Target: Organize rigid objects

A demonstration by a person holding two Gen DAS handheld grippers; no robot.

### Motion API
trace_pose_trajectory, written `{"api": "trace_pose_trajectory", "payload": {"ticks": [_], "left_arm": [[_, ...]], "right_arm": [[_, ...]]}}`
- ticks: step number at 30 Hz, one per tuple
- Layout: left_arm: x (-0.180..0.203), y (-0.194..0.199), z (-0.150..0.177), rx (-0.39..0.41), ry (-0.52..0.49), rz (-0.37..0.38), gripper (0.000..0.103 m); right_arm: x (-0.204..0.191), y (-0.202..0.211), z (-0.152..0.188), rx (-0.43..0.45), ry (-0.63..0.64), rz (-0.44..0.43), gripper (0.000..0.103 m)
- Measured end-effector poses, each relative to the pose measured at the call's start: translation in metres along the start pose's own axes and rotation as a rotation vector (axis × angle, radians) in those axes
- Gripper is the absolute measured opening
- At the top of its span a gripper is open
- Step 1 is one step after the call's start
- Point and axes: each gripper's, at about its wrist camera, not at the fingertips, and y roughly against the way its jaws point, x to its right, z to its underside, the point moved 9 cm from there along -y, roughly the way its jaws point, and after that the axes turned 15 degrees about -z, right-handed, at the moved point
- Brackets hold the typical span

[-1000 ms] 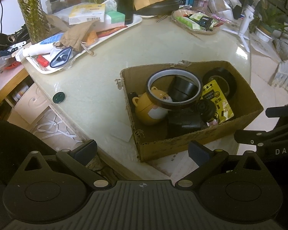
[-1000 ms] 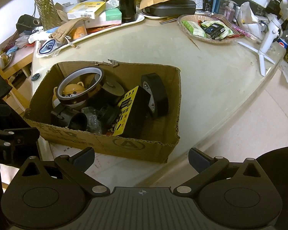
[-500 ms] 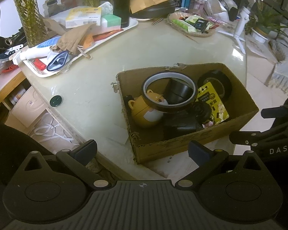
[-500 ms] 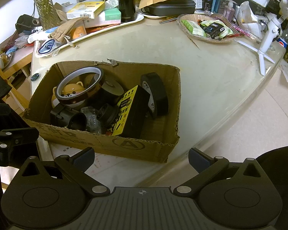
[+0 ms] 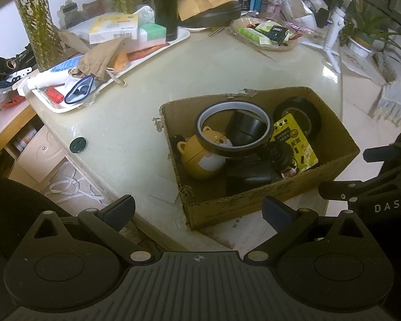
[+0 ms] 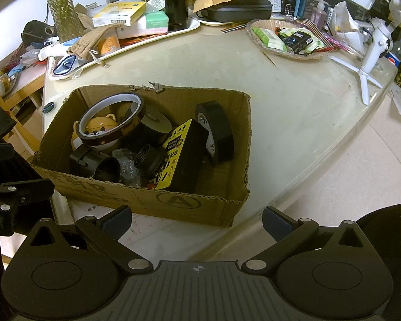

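Pale, glossy stone-look table (image 6: 294,123), rounded edge, cluttered along its far side.

Nearest, my left gripper (image 5: 197,210): matte black, ribbed body, blue-grey pads, jaws spread wide, holding nothing, hovering over the near table edge. My right gripper (image 6: 196,218): same build, likewise spread wide and empty, touching nothing.

Cardboard box (image 6: 173,200), corrugated brown, torn rim, sits on the table just beyond both grippers; a circled "A" is printed on its near wall. Other print there I cannot read.

Contents, near to far:
- black plastic cylinder part (image 6: 93,164), hollow, lying at the near left.
- small black round knob-like piece (image 6: 149,157), ribbed.
- yellow-and-black packet (image 6: 173,155), flat, propped upright; printed characters too small for me to read.
- amber tape ring (image 6: 111,119), thin, translucent, glossy, tilted over a yellow bear-shaped container (image 6: 100,129).
- black tape roll (image 6: 218,132), wide, matte, standing on edge at the right, handwriting on its white core unreadable.

On the bare table left of the box, a small dark green round cap (image 5: 78,144).

Farther, a long white tray (image 5: 147,53) heaped with a yellow carton, a mint box marked "CHANROW" as best I can read it, and a brown cloth pouch; a tall black flask (image 6: 176,0) stands on it. Far right, a woven basket (image 6: 286,38) of green sachets and a white tripod stand (image 6: 371,56).
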Motion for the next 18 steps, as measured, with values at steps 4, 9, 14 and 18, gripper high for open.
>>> {"api": "trace_pose_trajectory", "payload": {"ticks": [4,9,14,18], "left_arm": [[-0.0003,-0.0004,0.0002,-0.001,-0.002,-0.002,0.103],[-0.0001,-0.0003,0.0004,-0.002,-0.002,-0.003,0.103],[-0.0011,-0.0006,0.0009,-0.006,0.001,-0.003,0.103],[-0.0014,-0.0010,0.0010,-0.007,0.003,-0.003,0.103]], "right_arm": [[0.0002,-0.0005,0.0003,0.000,-0.001,0.000,0.103],[0.0002,-0.0004,0.0003,0.000,-0.002,0.000,0.103],[0.0000,-0.0004,0.0002,0.000,-0.001,0.000,0.103],[0.0001,-0.0006,0.0006,-0.001,0.000,0.000,0.103]]}}
